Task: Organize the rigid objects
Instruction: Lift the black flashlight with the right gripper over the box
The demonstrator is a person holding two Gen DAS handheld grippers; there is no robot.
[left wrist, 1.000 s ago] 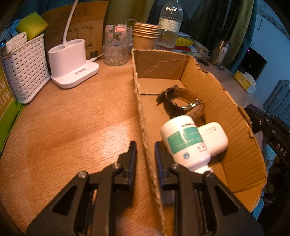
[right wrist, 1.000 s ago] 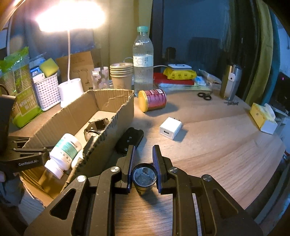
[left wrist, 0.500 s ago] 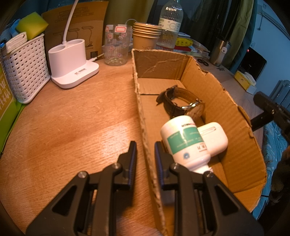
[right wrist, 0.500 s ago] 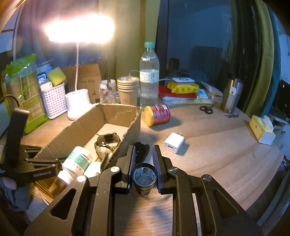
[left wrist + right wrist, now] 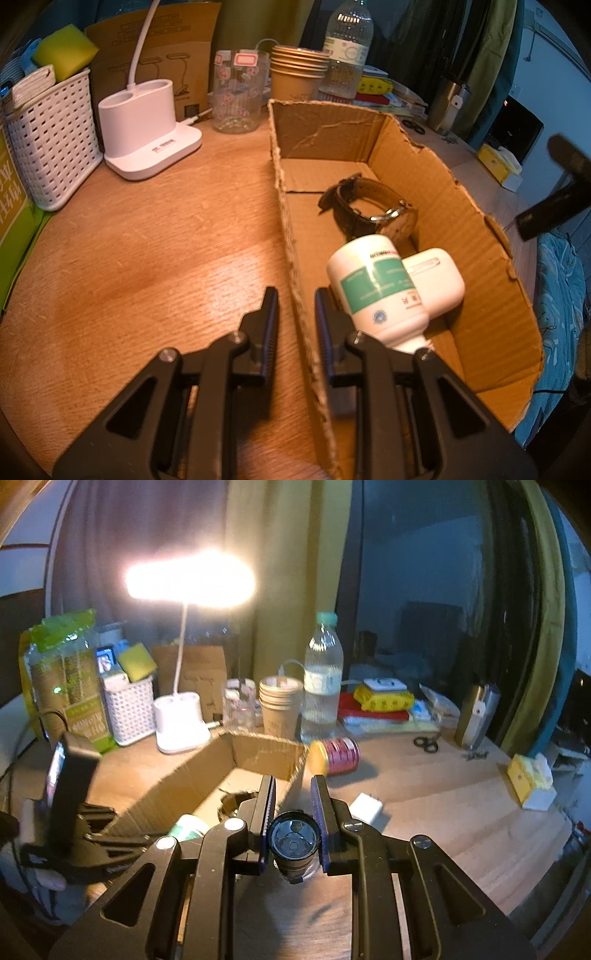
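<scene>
Right gripper [image 5: 293, 806]: fingers clenched on the small black metal flashlight [image 5: 293, 843], lens facing the camera, long axis running along the fingers. It is held above the tabletop [image 5: 443, 797]. The open brown cardboard box [image 5: 258, 753] lies just ahead and to the left.

Left gripper [image 5: 295, 314]: fingers clamped across the box's near-left wall, steadying it.

Judgement: right hand delivers; move forward-left over the rim.

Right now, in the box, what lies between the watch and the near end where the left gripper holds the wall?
In the left wrist view, a white pill bottle leaning on a white case lies between the watch and the left gripper.
</scene>
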